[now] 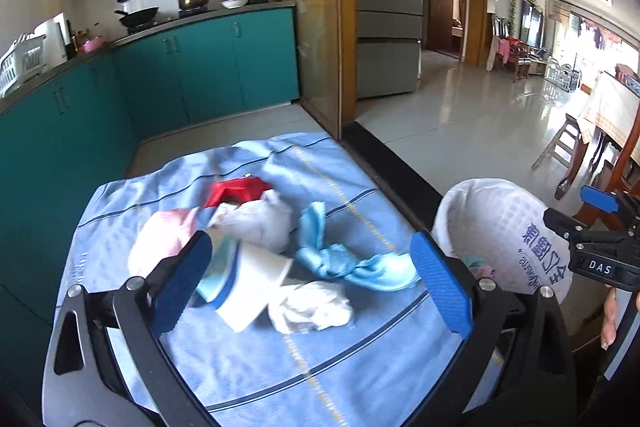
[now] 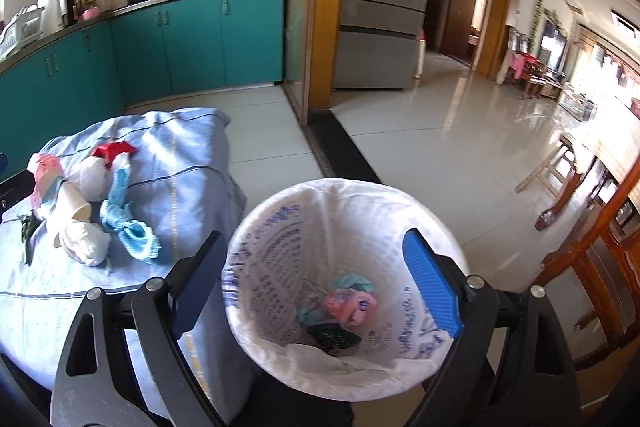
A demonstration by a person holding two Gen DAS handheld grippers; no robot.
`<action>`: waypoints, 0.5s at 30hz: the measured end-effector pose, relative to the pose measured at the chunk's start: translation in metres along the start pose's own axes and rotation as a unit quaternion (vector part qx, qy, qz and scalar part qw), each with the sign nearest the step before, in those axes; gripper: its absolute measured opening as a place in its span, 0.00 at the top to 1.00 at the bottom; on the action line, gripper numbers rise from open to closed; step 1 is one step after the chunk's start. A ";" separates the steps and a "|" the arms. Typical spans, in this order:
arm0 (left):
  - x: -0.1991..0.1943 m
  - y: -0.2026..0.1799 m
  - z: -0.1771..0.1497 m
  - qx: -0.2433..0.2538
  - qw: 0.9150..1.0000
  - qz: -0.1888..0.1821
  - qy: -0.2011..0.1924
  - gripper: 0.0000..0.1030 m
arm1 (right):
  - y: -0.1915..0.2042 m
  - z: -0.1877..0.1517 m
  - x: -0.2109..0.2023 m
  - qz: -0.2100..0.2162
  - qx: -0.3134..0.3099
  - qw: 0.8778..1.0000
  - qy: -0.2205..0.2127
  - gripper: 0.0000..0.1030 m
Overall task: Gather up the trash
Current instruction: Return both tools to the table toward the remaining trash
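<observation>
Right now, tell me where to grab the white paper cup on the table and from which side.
Grip the paper cup across its side wall, about midway along. It lies tipped over on the blue cloth, so come down from above with the open left gripper, one finger on each flank. Avoid the crumpled white tissue touching it.

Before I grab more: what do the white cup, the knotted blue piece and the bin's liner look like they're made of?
White cup: likely paper, matte, with a stiff, plain wall, lying on its side. Knotted blue piece: thin plastic film or soft cloth, slightly shiny and crumpled; I can't tell which. Bin liner: thin white plastic bag, printed with blue text, wrinkled over the rim.
</observation>
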State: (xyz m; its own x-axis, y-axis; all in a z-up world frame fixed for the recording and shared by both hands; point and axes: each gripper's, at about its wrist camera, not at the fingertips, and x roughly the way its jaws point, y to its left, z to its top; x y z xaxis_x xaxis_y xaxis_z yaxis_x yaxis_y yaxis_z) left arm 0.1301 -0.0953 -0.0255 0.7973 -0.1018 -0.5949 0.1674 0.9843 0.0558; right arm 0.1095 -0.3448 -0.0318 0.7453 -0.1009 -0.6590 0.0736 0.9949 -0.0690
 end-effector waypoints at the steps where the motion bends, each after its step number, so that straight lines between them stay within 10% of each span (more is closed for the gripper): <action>1: -0.002 0.007 -0.002 -0.005 1.000 0.009 0.000 0.04 | 0.005 0.001 0.002 0.007 -0.003 1.000 0.002 0.14; 15: -0.028 0.086 -0.031 -0.053 0.994 0.092 0.017 0.04 | 0.136 0.032 0.060 0.144 -0.074 0.986 0.025 0.14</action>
State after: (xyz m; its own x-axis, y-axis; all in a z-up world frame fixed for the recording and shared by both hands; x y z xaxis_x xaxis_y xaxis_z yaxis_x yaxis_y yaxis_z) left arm 0.1043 -0.0030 -0.0295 0.7889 0.0846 -0.6086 -0.0428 0.9956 0.0829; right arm 0.1855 -0.2152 -0.0573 0.6875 0.1827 -0.7028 -0.2369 0.9713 0.0208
